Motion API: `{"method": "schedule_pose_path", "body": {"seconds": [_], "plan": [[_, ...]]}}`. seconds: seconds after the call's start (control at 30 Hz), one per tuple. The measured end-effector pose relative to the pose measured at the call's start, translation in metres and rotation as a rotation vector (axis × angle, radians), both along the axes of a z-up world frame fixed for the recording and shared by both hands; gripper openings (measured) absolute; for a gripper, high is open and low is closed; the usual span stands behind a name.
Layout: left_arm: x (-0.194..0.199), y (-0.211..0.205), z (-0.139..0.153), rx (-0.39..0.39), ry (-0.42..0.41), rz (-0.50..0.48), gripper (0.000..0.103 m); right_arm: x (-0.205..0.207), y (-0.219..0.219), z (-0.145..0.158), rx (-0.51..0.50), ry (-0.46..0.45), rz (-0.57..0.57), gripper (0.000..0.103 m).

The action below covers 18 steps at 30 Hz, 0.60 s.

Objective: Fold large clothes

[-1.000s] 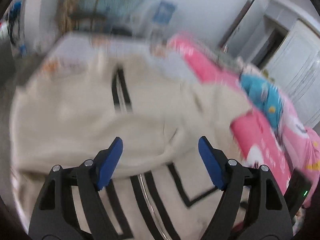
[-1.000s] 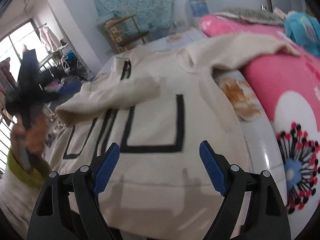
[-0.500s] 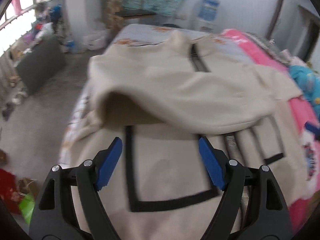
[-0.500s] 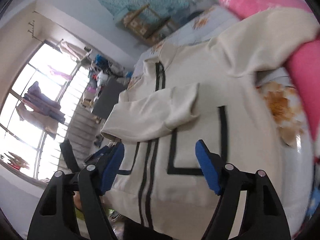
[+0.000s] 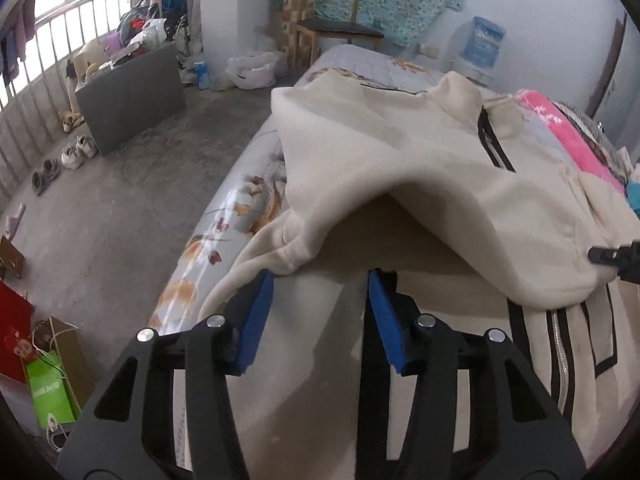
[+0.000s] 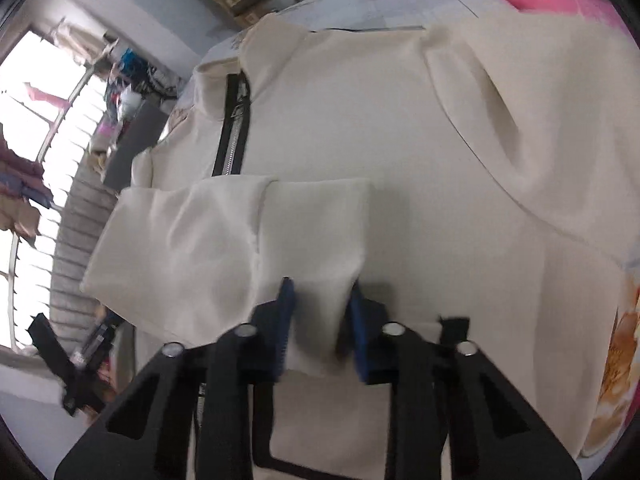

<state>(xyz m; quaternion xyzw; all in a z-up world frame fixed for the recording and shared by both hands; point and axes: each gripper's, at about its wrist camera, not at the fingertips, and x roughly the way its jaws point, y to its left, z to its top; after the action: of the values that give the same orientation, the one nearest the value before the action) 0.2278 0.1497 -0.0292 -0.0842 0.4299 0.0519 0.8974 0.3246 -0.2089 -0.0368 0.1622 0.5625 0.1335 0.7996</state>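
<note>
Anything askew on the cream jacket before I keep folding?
One thing: the folded-in sleeve is not flat on the cream jacket. It arches up like a tent, its cuff end bunched at the bed's edge. No damage or spills show.

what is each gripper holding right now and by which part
Right gripper, jaws closing: cuff end of the cream jacket's folded sleeve between them. Left gripper, closing too, grips nothing yet.

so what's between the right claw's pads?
A fold of the cream jacket's sleeve cuff, in the right wrist view; the right claw is closing on it.

Two wrist views, close, angled down over one cream jacket [image 5: 400, 168] (shared).
</note>
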Motion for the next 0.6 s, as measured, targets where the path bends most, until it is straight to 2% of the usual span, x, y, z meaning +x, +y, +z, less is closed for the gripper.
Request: {"method": "schedule_pose_path", "body": {"seconds": [0.03, 0.1, 0.2, 0.27, 0.37, 0.47, 0.6], "plan": [[0.002, 0.003, 0.000, -0.009, -0.002, 0.010, 0.046, 0.001, 0.004, 0.002, -0.013, -0.009, 0.013, 0.008], [0.005, 0.009, 0.000, -0.023, -0.004, 0.036, 0.043, 0.007, 0.009, 0.010, -0.035, -0.040, 0.026, 0.007], [0.006, 0.017, -0.002, -0.050, -0.007, 0.073, 0.036, 0.013, 0.001, 0.050, -0.007, -0.150, 0.004, 0.006], [0.005, 0.020, -0.003, -0.062, -0.011, 0.088, 0.033, 0.012, -0.013, 0.085, 0.030, -0.256, -0.034, 0.006], [0.004, 0.020, -0.003, -0.065, -0.016, 0.092, 0.032, 0.005, -0.036, 0.119, 0.033, -0.373, -0.091, 0.006], [0.004, 0.017, -0.004, -0.053, -0.014, 0.095, 0.031, 0.005, -0.046, 0.109, 0.036, -0.350, -0.105, 0.006], [0.004, 0.014, -0.004, -0.038, -0.010, 0.094, 0.031, 0.018, -0.044, 0.065, 0.010, -0.239, -0.104, 0.006]]}}
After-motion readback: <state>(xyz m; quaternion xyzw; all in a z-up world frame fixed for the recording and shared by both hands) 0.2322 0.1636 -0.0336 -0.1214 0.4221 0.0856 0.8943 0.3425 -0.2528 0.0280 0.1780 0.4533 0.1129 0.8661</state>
